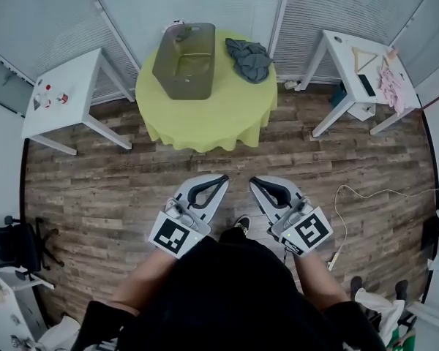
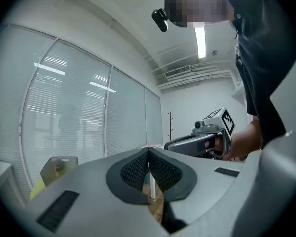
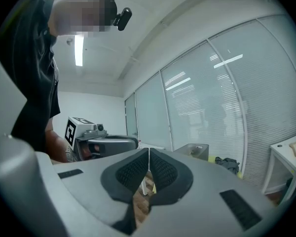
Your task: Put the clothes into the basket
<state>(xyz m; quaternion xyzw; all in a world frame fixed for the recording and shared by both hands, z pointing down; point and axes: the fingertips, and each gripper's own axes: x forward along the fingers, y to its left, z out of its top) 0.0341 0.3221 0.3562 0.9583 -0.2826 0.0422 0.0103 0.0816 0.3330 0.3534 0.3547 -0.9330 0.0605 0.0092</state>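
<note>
Clothes [image 1: 249,59] are not yet in the basket [image 1: 186,90], so the task looks to be at its very start. In the upper middle of the head view the grey basket stands on the left part of the round yellow-draped counter [image 1: 205,123], and its inside shows bare. Just to its right on the same counter, apart from the basket's wall, lies the dark grey bundle of clothes, crumpled and untouched. Further right, at the upper right of the frame, a white side counter [image 1: 344,46] carries a pink thing [image 1: 389,86] that may also be cloth; I cannot tell. In the lower middle of the frame both claws are held over the wooden floor [image 1: 117,189], well apart from the yellow counter. The left claw [image 1: 221,178] has its pads pressed together with nothing between them. The right claw [image 1: 253,182] is likewise closed tight and empty. Everything is left to do: reach the counter, open a claw, take the bundle and drop it into the basket.
</note>
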